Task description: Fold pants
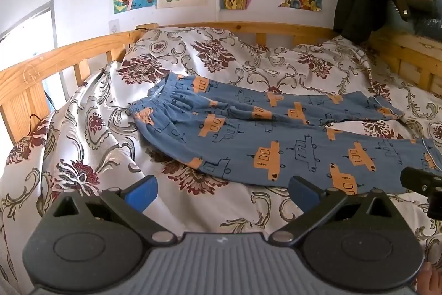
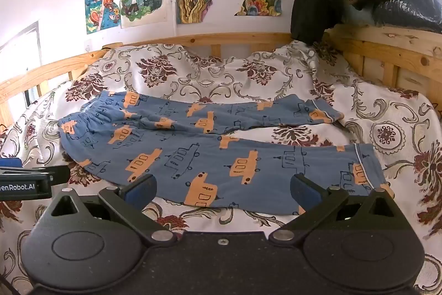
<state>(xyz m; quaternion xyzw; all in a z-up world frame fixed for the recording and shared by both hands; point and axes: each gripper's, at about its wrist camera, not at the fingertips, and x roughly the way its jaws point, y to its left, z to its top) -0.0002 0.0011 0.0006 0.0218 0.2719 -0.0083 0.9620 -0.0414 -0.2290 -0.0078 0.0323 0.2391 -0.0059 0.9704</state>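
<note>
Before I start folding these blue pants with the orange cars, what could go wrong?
The blue cotton pants with orange cars lie spread with the two legs splayed apart, so folding one onto the other may leave them misaligned. The white floral bedspread underneath is rumpled and loose; a low pinch could catch it along with the near leg. Both the left gripper and right gripper hang close together with jaws open, so they might bump each other.
</note>
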